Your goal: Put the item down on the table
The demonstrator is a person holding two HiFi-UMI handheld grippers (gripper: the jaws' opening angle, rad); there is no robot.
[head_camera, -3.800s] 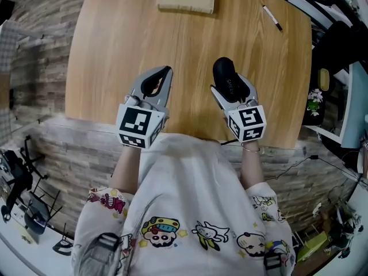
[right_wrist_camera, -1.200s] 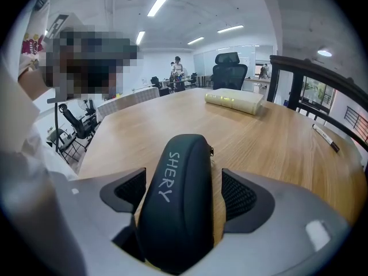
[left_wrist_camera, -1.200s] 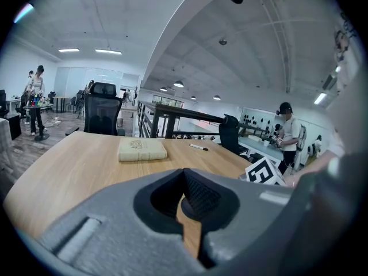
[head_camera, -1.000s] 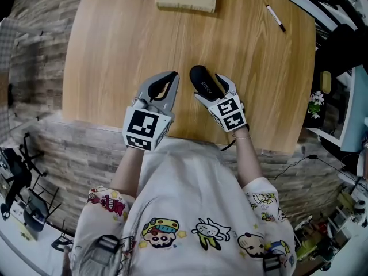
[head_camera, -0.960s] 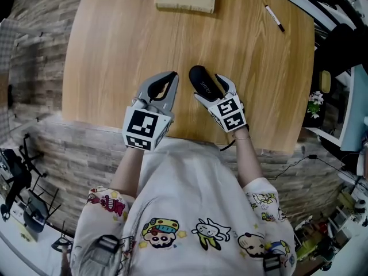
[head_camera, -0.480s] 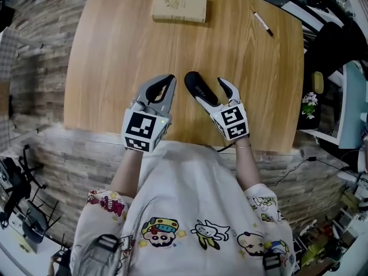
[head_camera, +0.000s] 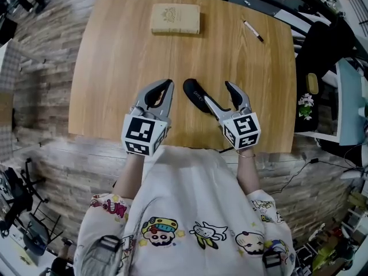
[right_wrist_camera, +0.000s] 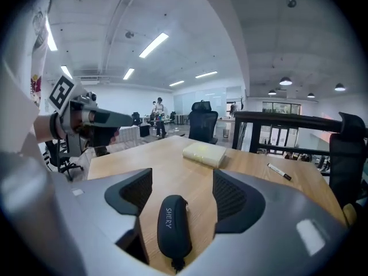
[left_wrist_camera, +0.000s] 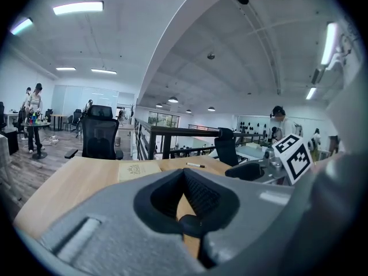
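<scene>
The right gripper [head_camera: 217,94] has let go since half a second ago: its jaws are now standing wide apart, and the black case [head_camera: 193,92] is lying flat on the wooden table [head_camera: 115,56] between them, nearer the left jaw. In the right gripper view the white word "SHERY" is running lengthwise along the case's lid [right_wrist_camera: 173,223]. The left gripper [head_camera: 164,85] is hovering beside it, jaws pressed together on nothing. At the table's far edge a tan book [head_camera: 175,19] is showing an embossed emblem too small to read, with a pen [head_camera: 253,30] lying well apart from it.
</scene>
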